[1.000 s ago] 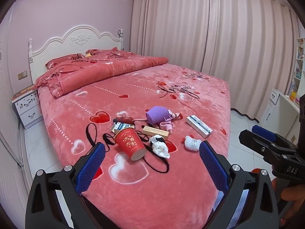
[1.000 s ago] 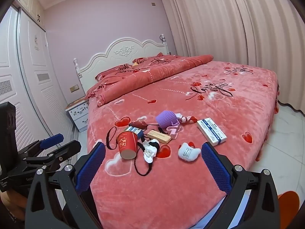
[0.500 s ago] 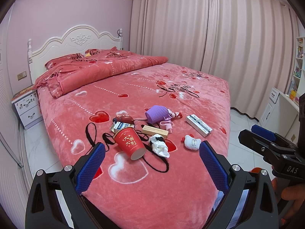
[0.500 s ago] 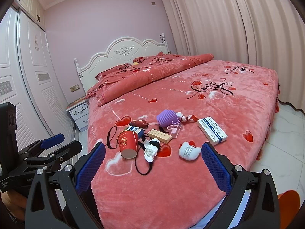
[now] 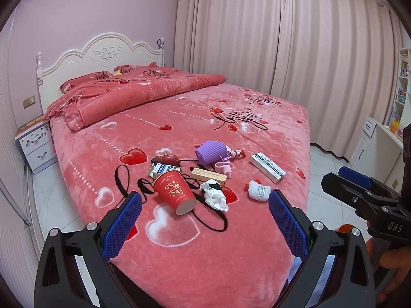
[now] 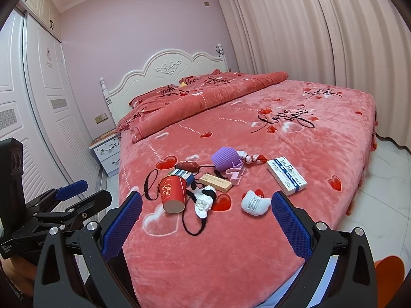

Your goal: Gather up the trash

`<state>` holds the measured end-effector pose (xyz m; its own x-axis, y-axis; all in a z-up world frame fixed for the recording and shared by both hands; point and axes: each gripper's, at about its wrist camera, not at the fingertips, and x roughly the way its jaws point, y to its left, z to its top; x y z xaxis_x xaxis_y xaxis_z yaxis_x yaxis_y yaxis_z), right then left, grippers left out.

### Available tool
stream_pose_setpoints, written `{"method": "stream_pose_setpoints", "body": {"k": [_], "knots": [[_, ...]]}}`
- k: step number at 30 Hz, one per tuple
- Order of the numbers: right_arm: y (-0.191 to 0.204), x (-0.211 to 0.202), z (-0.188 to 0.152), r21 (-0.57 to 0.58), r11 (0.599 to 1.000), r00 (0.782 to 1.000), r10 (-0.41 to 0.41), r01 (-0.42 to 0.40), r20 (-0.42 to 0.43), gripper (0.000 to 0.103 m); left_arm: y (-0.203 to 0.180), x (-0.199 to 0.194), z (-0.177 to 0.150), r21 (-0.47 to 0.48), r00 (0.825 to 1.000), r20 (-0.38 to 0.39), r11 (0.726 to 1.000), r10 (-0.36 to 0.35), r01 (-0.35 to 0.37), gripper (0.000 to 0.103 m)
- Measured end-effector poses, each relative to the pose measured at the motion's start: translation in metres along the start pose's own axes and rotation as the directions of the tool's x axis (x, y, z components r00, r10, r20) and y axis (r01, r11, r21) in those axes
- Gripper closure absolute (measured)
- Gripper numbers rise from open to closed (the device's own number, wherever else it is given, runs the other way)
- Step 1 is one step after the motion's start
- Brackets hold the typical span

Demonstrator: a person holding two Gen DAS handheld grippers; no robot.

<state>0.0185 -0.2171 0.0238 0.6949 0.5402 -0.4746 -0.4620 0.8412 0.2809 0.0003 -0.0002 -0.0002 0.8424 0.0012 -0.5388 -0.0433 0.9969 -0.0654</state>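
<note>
Approach stage, barely changed from a second ago: trash untouched.
Left gripper (image 5: 204,208) and right gripper (image 6: 206,208) spread, empty; red paper cup (image 5: 175,191) just ahead on bed (image 5: 231,251).

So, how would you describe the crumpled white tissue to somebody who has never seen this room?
On the pink bed, find the small pile of clutter near the foot end. The crumpled white tissue lies just right of the tipped red paper cup, in front of the tan box. It is the only shapeless, wrinkled item there.

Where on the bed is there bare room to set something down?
Free: the bedspread between the tongs and the red cup, and the stretch beyond the purple cup up to the folded quilt. Crowded: from red cup to white box.
</note>
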Motion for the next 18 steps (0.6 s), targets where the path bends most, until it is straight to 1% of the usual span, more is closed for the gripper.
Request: {"method": "stream_pose_setpoints", "body": {"k": [14,18], "knots": [[0.0029,0.0042,-0.0052,0.003,1.0,1.0,0.003,-0.003,-0.003,0.005,-0.0002,-0.0004,-0.0002,0.003,1.0,-0.006,1.0,-0.001,0.001,0.006],[0.0021,0.0041,-0.0047,0.004,1.0,1.0,0.004,-0.004,-0.006,0.005,-0.004,0.0029,-0.0065,0.004,1.0,-0.006,1.0,-0.001,0.001,0.006]]}}
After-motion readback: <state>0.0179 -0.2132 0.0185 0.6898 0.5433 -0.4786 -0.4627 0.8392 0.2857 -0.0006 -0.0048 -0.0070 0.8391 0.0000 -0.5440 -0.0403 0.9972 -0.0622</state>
